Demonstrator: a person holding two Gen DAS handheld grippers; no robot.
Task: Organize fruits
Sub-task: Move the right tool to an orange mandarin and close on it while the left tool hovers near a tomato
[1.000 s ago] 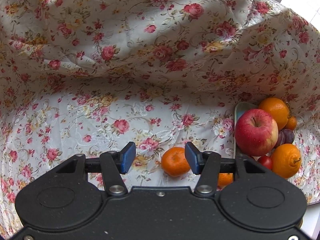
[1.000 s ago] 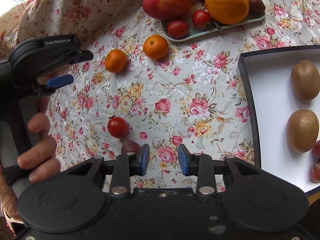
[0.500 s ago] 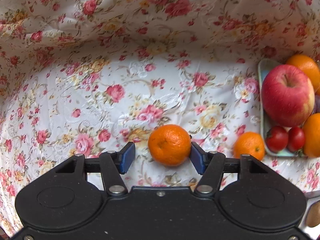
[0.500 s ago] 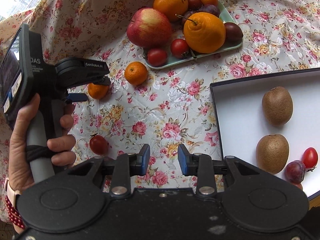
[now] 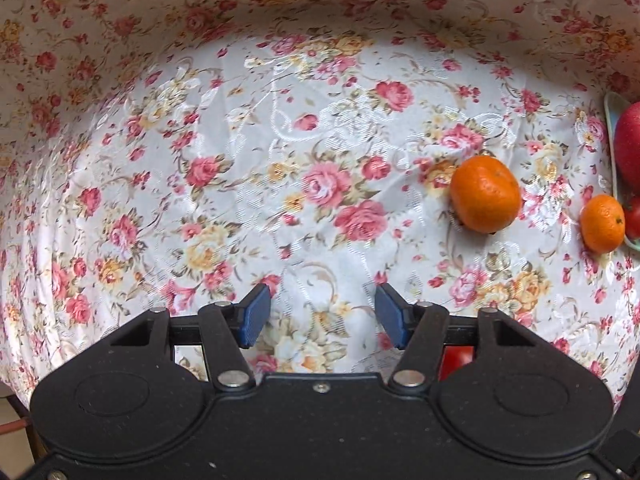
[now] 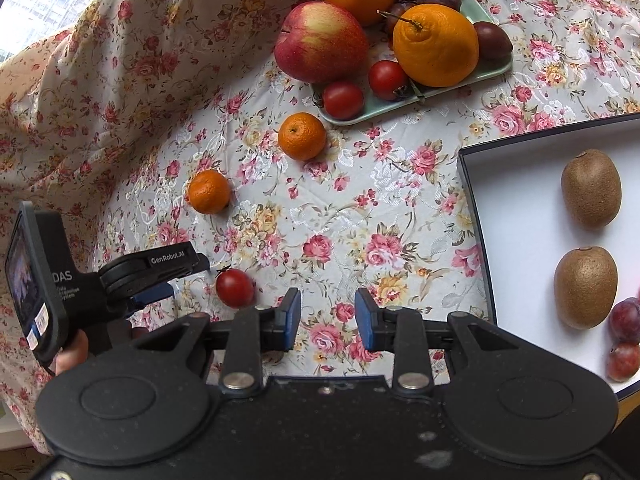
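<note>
A small round orange mandarin (image 5: 485, 194) lies on the floral tablecloth (image 5: 280, 140), ahead and right of the left gripper (image 5: 322, 315), whose blue pads have just been closing with only cloth between them. The right gripper (image 6: 327, 317) has likewise been narrowing, empty; a red cherry tomato (image 6: 234, 287) sits just left of it.

Shiny woven floral cloth (image 6: 400, 208); fuzzy matt kiwis (image 6: 591, 188) – glossy cherry tomato (image 6: 235, 288).
</note>
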